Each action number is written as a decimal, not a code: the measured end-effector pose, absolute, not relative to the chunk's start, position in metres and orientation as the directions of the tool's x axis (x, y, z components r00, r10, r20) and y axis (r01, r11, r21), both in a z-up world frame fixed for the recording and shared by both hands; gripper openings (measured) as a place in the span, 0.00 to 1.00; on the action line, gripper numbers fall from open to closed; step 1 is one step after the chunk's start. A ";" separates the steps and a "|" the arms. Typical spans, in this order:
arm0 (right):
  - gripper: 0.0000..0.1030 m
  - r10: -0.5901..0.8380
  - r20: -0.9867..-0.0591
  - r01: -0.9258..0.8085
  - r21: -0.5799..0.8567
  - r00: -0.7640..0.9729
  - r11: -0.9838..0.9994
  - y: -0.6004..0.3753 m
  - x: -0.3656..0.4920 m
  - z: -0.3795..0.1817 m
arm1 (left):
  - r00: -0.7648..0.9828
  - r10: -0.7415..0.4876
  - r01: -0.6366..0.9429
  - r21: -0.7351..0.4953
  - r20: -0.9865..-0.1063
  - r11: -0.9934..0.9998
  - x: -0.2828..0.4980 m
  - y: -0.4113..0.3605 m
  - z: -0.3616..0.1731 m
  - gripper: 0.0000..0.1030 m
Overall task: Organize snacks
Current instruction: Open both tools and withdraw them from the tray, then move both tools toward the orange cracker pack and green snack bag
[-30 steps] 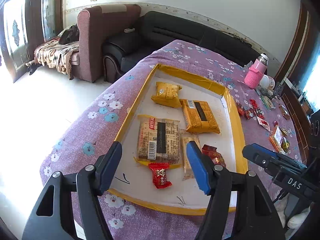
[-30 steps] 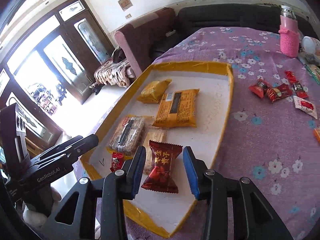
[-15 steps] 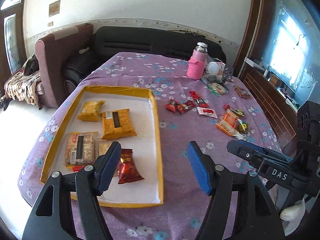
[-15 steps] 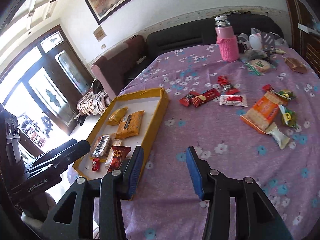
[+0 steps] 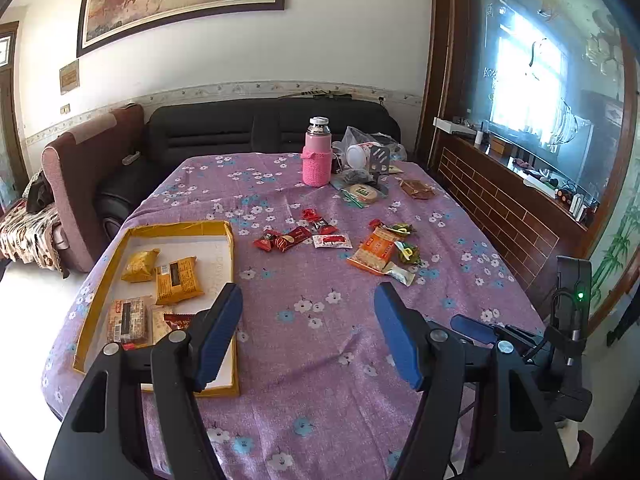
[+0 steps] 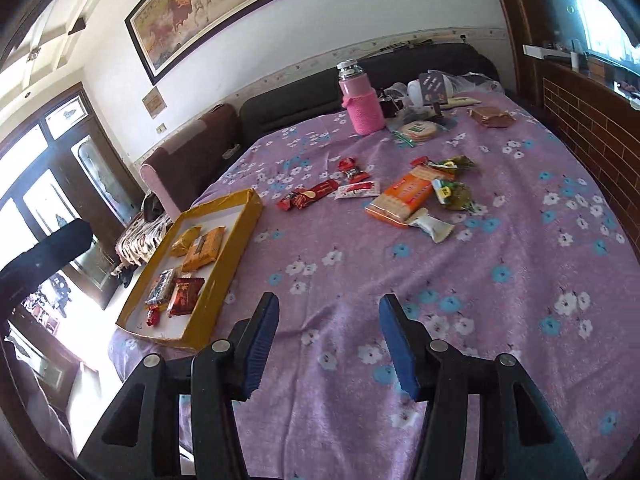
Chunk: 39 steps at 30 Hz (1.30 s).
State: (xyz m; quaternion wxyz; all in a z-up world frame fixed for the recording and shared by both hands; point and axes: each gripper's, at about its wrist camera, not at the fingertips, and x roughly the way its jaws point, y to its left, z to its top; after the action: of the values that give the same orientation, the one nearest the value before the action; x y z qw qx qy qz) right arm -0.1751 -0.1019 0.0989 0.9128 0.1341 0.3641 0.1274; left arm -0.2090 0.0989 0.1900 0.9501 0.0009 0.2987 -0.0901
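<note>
On the surface (image 6: 520, 280), the loose snack packets (image 6: 404, 196) are light and crinkly; pinch each across its flat middle. Left tongs (image 5: 308, 334) and right tongs (image 6: 328, 346) stand spread, the right just widened, holding nothing.

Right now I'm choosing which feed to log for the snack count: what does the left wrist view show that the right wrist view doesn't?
Only the left wrist view: the right gripper at its lower right edge, jaws just opened, empty.

Only the right wrist view: the glass-panelled door at left, and the small red candy unobstructed in the tray.

Both: the yellow-rimmed tray holding packets, loose snacks on the purple floral tablecloth, the orange cracker pack, the pink bottle.
</note>
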 end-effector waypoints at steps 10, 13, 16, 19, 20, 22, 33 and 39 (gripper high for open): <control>0.53 0.323 -0.655 -0.107 0.348 0.684 0.931 -0.121 -0.178 0.080 | 0.776 -0.196 0.200 -0.060 -0.599 0.978 -0.203 0.092 0.176 0.66; 0.53 0.327 -0.668 -0.106 0.349 0.668 0.931 -0.119 -0.169 0.073 | 0.759 -0.204 0.211 -0.063 -0.619 0.975 -0.192 0.089 0.166 0.66; 0.53 0.331 -0.686 -0.105 0.350 0.649 0.931 -0.118 -0.156 0.066 | 0.741 -0.212 0.212 -0.077 -0.637 0.974 -0.178 0.091 0.156 0.66; 0.53 0.329 -0.701 -0.099 0.348 0.633 0.932 -0.119 -0.140 0.060 | 0.723 -0.209 0.209 -0.080 -0.658 0.975 -0.163 0.094 0.145 0.66; 0.53 0.328 -0.704 -0.097 0.348 0.630 0.933 -0.119 -0.135 0.059 | 0.716 -0.207 0.205 -0.083 -0.667 0.975 -0.157 0.096 0.142 0.66; 0.53 0.323 -0.713 -0.086 0.348 0.622 0.933 -0.120 -0.125 0.056 | 0.696 -0.215 0.201 -0.101 -0.685 0.974 -0.146 0.099 0.135 0.66; 0.53 0.312 -0.736 -0.088 0.327 0.601 0.941 -0.126 -0.092 0.045 | 0.671 -0.262 0.244 -0.128 -0.693 0.961 -0.114 0.097 0.121 0.66; 0.53 0.279 -0.725 -0.024 0.341 0.629 0.940 -0.176 -0.075 0.047 | 0.661 -0.272 0.269 -0.117 -0.699 0.956 -0.104 0.097 0.116 0.66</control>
State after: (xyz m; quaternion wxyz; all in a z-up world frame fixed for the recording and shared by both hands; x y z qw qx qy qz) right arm -0.0752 -0.1757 0.0475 0.8898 0.1515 0.4220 0.0852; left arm -0.1036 0.0972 0.1163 0.9113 -0.0019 0.3841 -0.1485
